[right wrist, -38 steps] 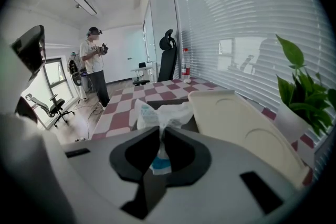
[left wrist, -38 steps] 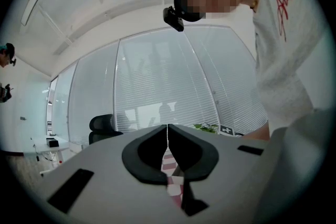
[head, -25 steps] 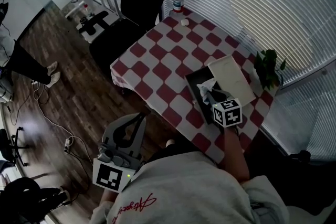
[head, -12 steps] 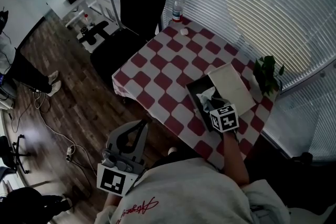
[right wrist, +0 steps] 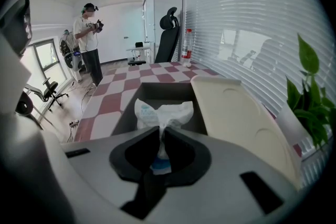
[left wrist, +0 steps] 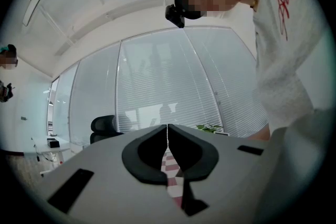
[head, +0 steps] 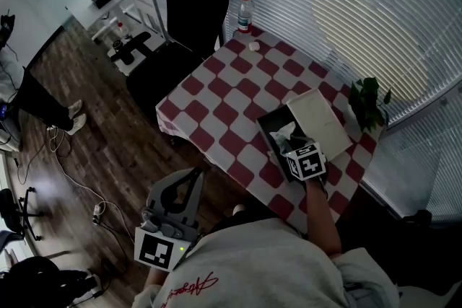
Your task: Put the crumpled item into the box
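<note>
While my right gripper (right wrist: pixel 161 131) is pinching the crumpled white bag (right wrist: pixel 164 110) over the black box (right wrist: pixel 157 91), my left gripper (left wrist: pixel 167 131) is hanging closed and empty.

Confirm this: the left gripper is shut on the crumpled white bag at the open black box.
Not the left: the right gripper is shut on the crumpled white bag at the open black box, as the right gripper view shows.

Right gripper (head: pixel 294 148) above open dark box (head: pixel 268 120) on red-checked table (head: pixel 231 90) — crumpled white item (head: pixel 283 132) at its tip. Cream lid (head: pixel 317 117) touching box's far side. Left gripper (head: pixel 182 187) off-table — low.
</note>
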### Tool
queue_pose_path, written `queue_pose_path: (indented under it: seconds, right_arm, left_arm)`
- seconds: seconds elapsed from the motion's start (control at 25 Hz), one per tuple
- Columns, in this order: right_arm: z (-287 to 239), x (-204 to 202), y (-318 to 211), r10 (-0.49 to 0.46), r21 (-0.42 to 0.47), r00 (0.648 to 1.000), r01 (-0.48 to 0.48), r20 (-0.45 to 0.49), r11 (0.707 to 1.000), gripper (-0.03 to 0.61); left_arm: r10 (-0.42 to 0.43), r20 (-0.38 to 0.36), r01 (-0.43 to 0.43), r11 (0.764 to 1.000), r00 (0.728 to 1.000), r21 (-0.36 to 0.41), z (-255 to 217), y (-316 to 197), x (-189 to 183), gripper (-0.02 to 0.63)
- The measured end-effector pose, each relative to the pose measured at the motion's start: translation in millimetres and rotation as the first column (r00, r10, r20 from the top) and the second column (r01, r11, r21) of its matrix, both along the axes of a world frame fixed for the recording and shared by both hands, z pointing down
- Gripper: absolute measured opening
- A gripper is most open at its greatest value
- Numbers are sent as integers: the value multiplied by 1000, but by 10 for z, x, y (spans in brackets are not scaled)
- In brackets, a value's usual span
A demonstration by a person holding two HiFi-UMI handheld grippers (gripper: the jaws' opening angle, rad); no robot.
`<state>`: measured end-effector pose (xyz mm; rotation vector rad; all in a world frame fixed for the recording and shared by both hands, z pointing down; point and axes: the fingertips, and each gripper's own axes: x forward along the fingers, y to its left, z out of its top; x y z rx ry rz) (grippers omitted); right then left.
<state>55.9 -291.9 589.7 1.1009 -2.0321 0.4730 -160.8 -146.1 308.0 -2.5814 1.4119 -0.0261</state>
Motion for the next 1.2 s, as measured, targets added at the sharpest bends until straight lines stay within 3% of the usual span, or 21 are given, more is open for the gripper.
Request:
queue_pose_path:
  seconds: [1.2]
  right_arm:
    - [183,33,13,9,-108,998,-17,-67,994,44]
  left_arm:
    - [3,0,-3,1000,1000,8,-25,27,3,18]
